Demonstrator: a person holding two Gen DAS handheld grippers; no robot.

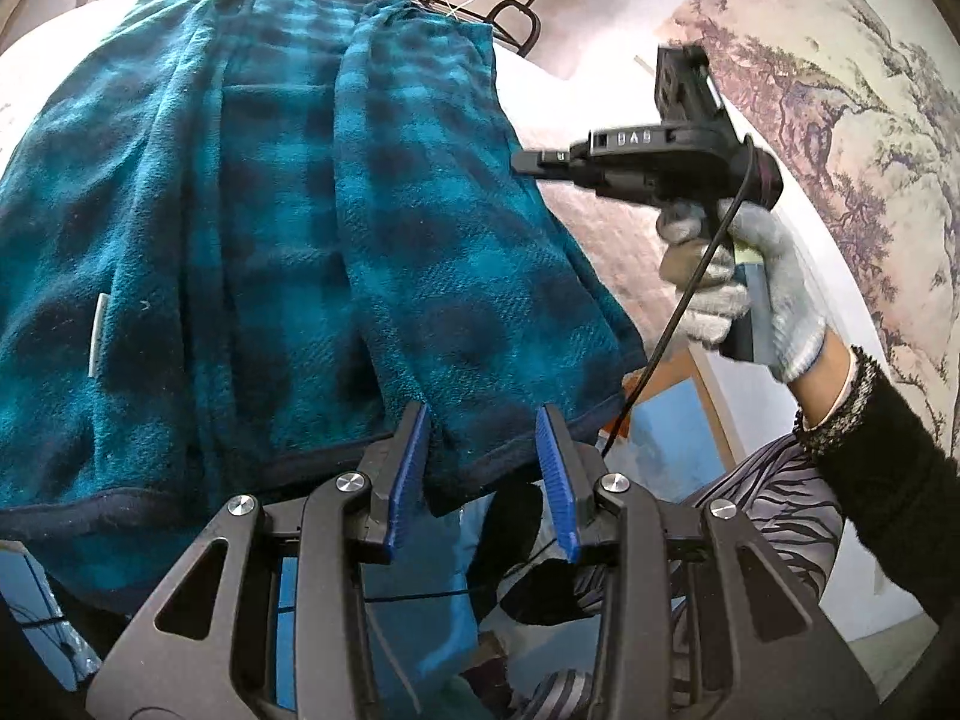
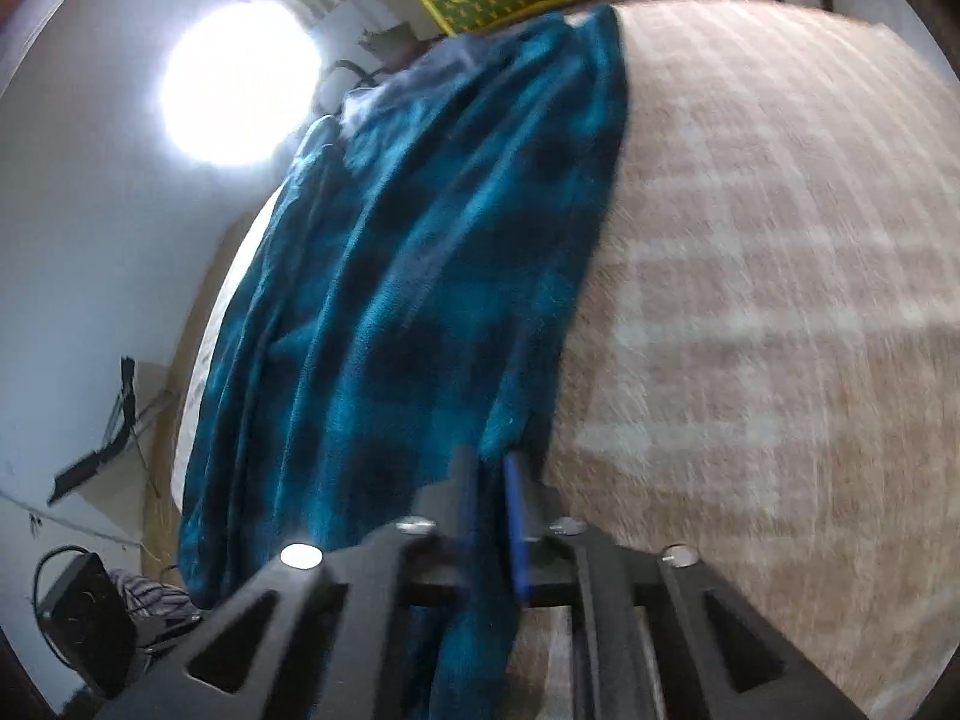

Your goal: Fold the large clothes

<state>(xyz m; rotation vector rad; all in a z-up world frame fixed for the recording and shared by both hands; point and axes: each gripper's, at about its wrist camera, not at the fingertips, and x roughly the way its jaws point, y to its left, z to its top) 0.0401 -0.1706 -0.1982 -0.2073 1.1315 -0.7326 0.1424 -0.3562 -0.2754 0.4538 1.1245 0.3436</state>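
Teal plaid garment (image 1: 252, 228) lies spread across the beige checked bed cover (image 2: 780, 300), hem hanging over the near edge. Left gripper (image 1: 485, 468): 2 blue pads (image 1: 555, 480) spread apart, straddling the hem, gripping nothing. Right gripper (image 2: 491, 516): jaws nearly closed, pinching the garment's side edge; view blurred.

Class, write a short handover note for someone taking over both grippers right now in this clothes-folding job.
Left gripper: open, jaws straddling the hem of the teal plaid garment, not clamped.
Right gripper: nearly shut, fabric of the same garment between its jaws; the view is blurred, so check the grip.
Garment: spread lengthwise on the bed, hem hanging over the near edge.
Done: one side panel looks folded inward.
Left: grip the hem, fold it up, tidy.
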